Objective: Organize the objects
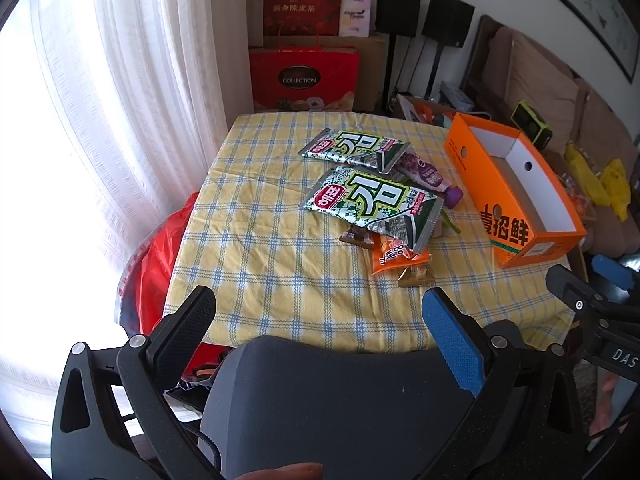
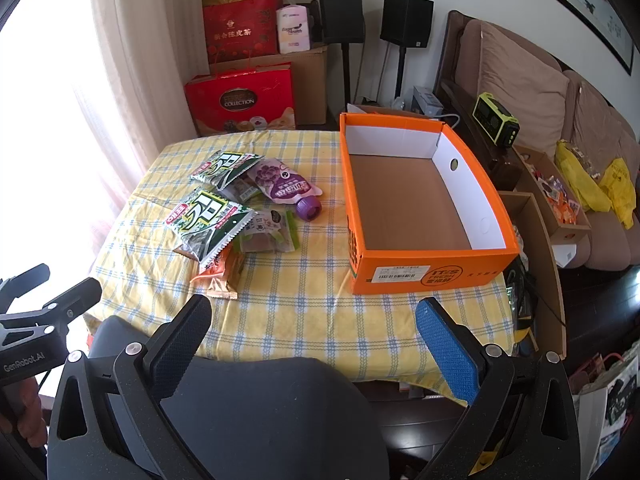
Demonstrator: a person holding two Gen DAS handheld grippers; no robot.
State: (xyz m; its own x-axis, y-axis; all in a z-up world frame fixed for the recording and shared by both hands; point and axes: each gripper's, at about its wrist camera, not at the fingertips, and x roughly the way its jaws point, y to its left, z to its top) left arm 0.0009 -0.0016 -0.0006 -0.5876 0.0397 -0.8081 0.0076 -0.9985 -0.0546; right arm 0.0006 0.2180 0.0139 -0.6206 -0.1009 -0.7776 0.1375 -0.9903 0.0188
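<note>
Both claws were held wide and released, nothing gripped: the left claw and the right claw were hung over the near edge of the worktop, which was covered with a yellow checked cloth; a bit further in, a loose pile of snacks was spread out: two green seaweed packets, an orange packet tucked under the nearer one, and a purple pouch alongside; an empty orange box was parked just right of the pile; red gift bags were stacked by the far wall.
</note>
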